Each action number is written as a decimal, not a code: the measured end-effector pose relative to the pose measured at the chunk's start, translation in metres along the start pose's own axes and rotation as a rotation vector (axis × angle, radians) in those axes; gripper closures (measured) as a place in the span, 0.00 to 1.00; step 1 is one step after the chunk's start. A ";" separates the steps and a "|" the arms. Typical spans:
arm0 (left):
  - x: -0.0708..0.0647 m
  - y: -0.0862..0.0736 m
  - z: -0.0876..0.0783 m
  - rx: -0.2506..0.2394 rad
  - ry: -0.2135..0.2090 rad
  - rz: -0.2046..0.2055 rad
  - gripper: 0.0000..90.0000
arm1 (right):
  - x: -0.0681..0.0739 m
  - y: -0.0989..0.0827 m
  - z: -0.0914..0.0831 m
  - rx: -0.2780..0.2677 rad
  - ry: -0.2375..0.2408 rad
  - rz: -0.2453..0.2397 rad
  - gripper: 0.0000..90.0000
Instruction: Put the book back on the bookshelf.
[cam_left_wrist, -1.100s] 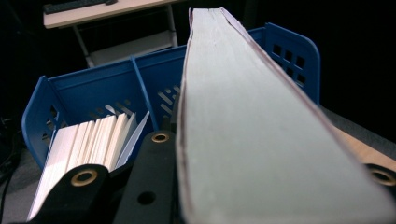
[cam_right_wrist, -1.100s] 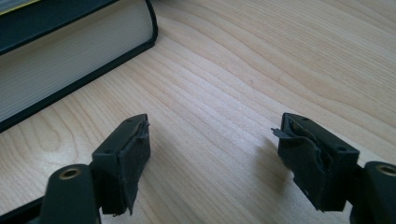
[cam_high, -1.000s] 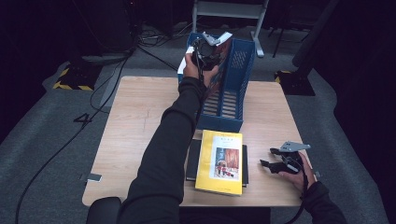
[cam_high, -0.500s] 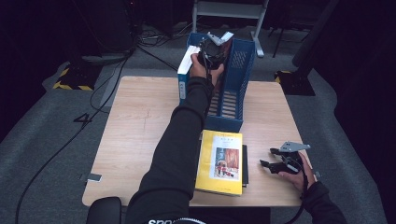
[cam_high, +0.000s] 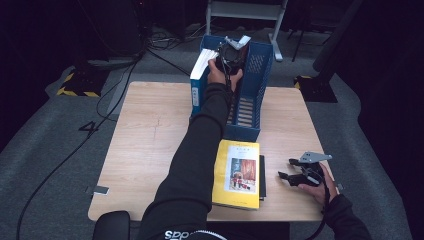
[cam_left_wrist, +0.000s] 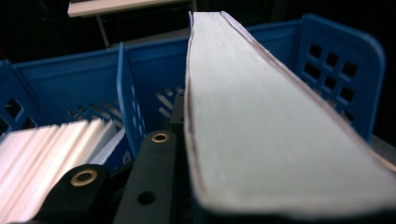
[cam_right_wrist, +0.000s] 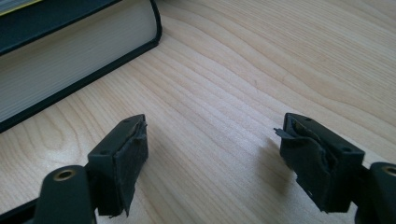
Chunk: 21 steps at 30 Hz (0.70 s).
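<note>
A light wooden counter stands on grey carpeted floor in a dim room. Black cables trail across the floor, beside yellow-and-black hazard tape. A pale metal frame stands behind.

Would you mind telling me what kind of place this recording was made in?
Probably a lab or studio set up for recording, not a home or office: a lone wooden table stands on grey carpet, cables trail across the floor, hazard-striped tape marks it, and the surroundings are dark.
</note>
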<state>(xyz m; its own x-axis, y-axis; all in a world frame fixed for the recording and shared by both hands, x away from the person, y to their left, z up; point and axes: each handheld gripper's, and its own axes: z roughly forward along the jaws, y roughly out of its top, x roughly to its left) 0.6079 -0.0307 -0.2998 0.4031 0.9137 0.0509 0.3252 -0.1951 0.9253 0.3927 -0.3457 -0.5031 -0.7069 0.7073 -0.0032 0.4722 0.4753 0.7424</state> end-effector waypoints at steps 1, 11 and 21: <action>0.001 -0.003 0.001 -0.006 -0.004 -0.010 0.82 | 0.000 0.000 0.000 0.000 0.001 -0.001 0.26; -0.001 -0.028 0.010 -0.007 -0.026 -0.055 0.82 | 0.000 0.000 0.000 0.003 0.003 -0.007 0.26; 0.003 -0.043 0.004 0.004 -0.059 -0.031 0.81 | 0.001 0.000 0.000 0.003 0.004 -0.007 0.26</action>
<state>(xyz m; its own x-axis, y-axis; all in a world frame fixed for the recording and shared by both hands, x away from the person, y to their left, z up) 0.5986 -0.0205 -0.3408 0.4427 0.8967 0.0001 0.3419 -0.1689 0.9244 0.3924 -0.3451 -0.5031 -0.7123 0.7018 -0.0058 0.4685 0.4816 0.7407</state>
